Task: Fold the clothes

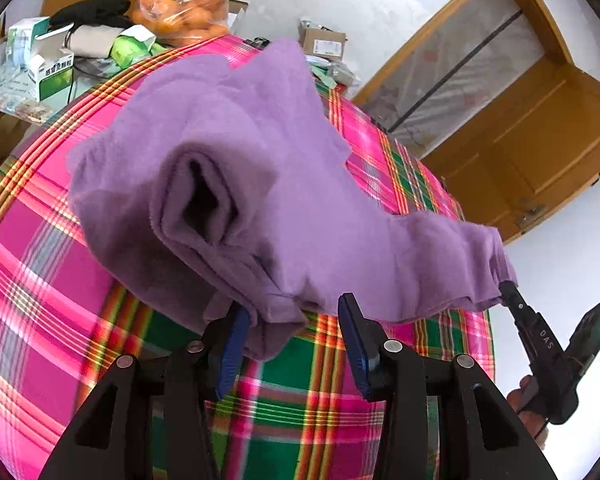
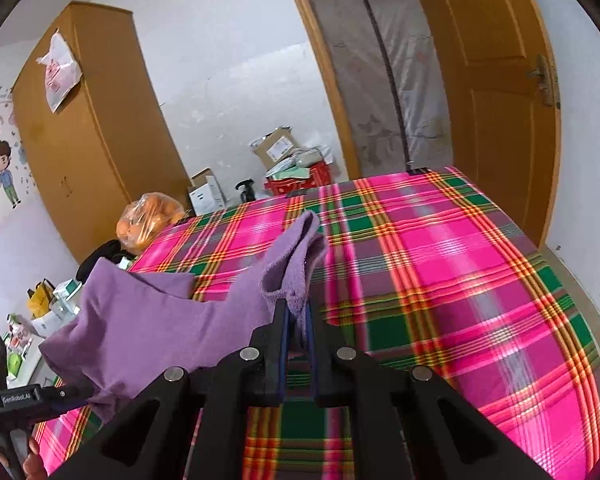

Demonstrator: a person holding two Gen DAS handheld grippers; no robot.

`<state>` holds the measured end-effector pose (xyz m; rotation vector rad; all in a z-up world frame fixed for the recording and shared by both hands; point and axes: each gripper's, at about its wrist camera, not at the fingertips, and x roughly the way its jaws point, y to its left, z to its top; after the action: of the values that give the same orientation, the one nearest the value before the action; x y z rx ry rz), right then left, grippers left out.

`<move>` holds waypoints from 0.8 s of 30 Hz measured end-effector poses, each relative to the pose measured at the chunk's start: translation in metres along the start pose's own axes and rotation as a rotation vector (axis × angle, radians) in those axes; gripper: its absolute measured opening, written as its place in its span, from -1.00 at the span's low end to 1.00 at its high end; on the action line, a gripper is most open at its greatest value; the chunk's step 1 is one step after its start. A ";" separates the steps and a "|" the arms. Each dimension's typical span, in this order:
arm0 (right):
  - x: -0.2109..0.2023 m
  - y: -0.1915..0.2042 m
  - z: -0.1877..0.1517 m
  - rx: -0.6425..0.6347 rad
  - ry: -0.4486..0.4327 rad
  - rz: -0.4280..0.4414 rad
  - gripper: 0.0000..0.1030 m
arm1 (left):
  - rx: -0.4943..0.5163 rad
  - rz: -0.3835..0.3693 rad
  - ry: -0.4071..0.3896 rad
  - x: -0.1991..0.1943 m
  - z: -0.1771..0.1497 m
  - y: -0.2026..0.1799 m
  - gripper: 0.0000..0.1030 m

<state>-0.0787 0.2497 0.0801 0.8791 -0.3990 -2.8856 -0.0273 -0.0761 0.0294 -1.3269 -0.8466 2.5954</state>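
Over on the left, past the edge of the bed, an open box (image 1: pixel 48 60) and a bag of oranges (image 1: pixel 180 8) sit among other clutter, well clear of the work. The checked bed cover (image 1: pixel 40 260) gives a broad flat place to lay cloth on. The left gripper (image 1: pixel 294 320) stands with its jaws wide apart. The near corner of the purple garment (image 1: pixel 260 140) sags between them and laps against the left finger (image 1: pixel 232 352) without being pinched, so this side is carried loosely at best. The garment itself is lifted off the cover along its near edge. It is bunched in soft folds with a tube-like opening facing the left camera, perhaps a sleeve or a leg, while its far part trails back toward the middle of the bed. To the right, the right gripper (image 2: pixel 295 308) is closed down narrow on another edge of the cloth. That seems to be what keeps this edge raised and stretched sideways, probably so the fabric hangs straight rather than crumpling. This pose would suit either shaking the garment out flat or carrying an edge across for a fold, and I cannot tell which. Farthest right stands the wooden door (image 1: pixel 540 140).
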 end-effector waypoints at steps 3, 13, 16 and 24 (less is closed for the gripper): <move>0.000 -0.006 -0.004 0.009 0.005 -0.011 -0.84 | 0.006 0.031 -0.015 -0.002 -0.002 -0.008 -0.11; 0.000 -0.027 -0.011 0.046 0.017 0.002 -0.84 | 0.037 -0.030 0.054 0.012 -0.021 -0.032 -0.11; -0.003 -0.028 -0.010 0.051 0.009 0.011 -0.84 | -0.049 -0.047 0.113 0.031 -0.024 -0.021 -0.11; -0.006 -0.036 -0.006 0.059 -0.004 0.011 -0.84 | -0.132 -0.036 0.087 0.043 -0.017 -0.010 -0.05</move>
<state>-0.0706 0.2836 0.0687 0.8780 -0.4902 -2.8799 -0.0421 -0.0464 -0.0038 -1.4320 -1.0331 2.4727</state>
